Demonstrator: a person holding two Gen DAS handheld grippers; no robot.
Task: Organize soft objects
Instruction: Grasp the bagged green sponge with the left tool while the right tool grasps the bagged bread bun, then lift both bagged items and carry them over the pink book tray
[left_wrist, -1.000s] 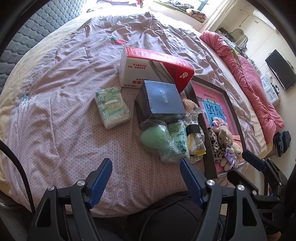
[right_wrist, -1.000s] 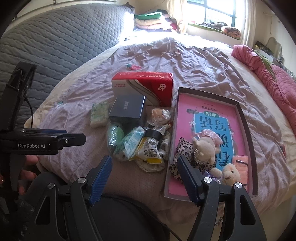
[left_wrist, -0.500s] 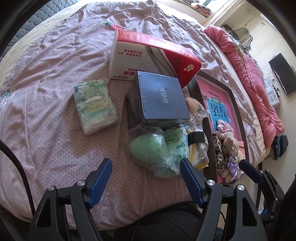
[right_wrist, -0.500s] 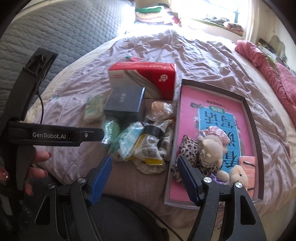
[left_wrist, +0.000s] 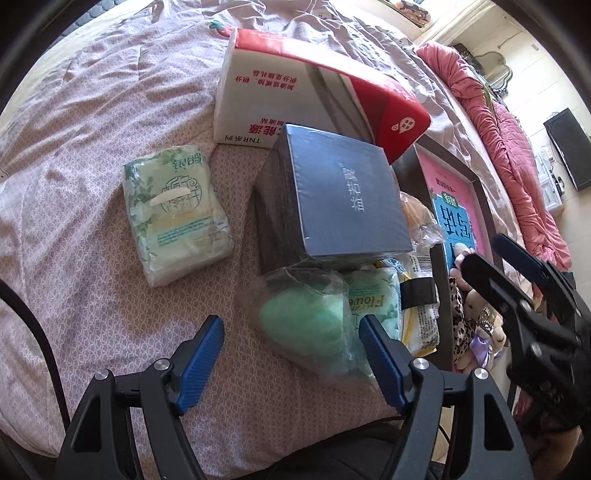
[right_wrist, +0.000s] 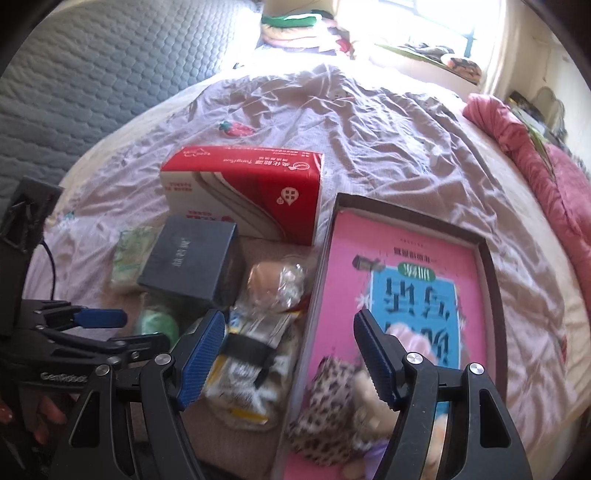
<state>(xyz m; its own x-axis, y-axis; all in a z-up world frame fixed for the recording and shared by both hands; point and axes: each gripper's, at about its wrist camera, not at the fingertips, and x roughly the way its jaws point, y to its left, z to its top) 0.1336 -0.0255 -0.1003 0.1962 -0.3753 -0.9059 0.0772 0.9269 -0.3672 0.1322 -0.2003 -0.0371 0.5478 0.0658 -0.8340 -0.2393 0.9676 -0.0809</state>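
My left gripper (left_wrist: 291, 350) is open and empty, just short of a green sponge in a clear bag (left_wrist: 306, 325) on the bed. A green tissue pack (left_wrist: 175, 212) lies to its left. My right gripper (right_wrist: 290, 354) is open and empty above a yellow-white packet with a black band (right_wrist: 247, 365) and the left edge of a pink-lined tray (right_wrist: 406, 280). A leopard-print pouch (right_wrist: 328, 410) and small plush toys (right_wrist: 373, 398) lie in the tray's near end. A bagged bun (right_wrist: 275, 282) lies by the tray.
A dark blue box (left_wrist: 343, 199) and a red-and-white carton (left_wrist: 295, 96) stand behind the pile. A pink quilt (right_wrist: 546, 173) runs along the bed's right side. A grey padded headboard (right_wrist: 92, 74) is at the left. The left gripper also shows in the right wrist view (right_wrist: 99, 325).
Both grippers have moved forward and down toward the pile. The left has closed in on the bagged green sponge; the right is now over the packet and the tray edge.
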